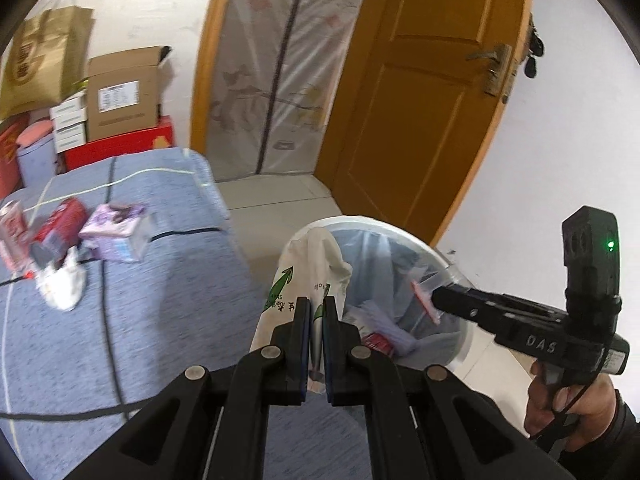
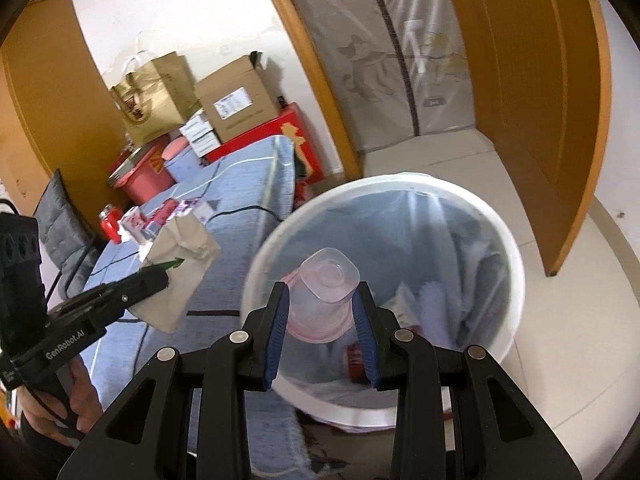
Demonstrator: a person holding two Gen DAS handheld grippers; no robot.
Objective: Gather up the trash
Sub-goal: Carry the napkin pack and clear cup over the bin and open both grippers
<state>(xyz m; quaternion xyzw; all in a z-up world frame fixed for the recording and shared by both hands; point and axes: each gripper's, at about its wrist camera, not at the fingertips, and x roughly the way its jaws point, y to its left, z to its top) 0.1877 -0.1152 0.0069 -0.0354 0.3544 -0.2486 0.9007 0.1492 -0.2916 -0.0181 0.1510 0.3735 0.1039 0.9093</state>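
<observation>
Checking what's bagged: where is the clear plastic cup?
In the right wrist view the clear plastic cup sits pinched in the right gripper, over the white bin.

Both views are brightly and evenly lit by soft daylight, with only faint shadows on the walls. Motion blur smears the trash (image 1: 60, 240) on the blue cover (image 1: 160, 280) and the bin rim (image 2: 516, 280). Fisheye distortion bows the door (image 1: 420, 100), and dark vignettes fill the corners.

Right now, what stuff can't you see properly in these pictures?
- Trash bin bottom: right wrist view, hidden by the plastic cup.
- Paper bag print: left wrist view, covered by the left gripper.
- Cartons on the bed: left wrist view, labels blurred.
</observation>
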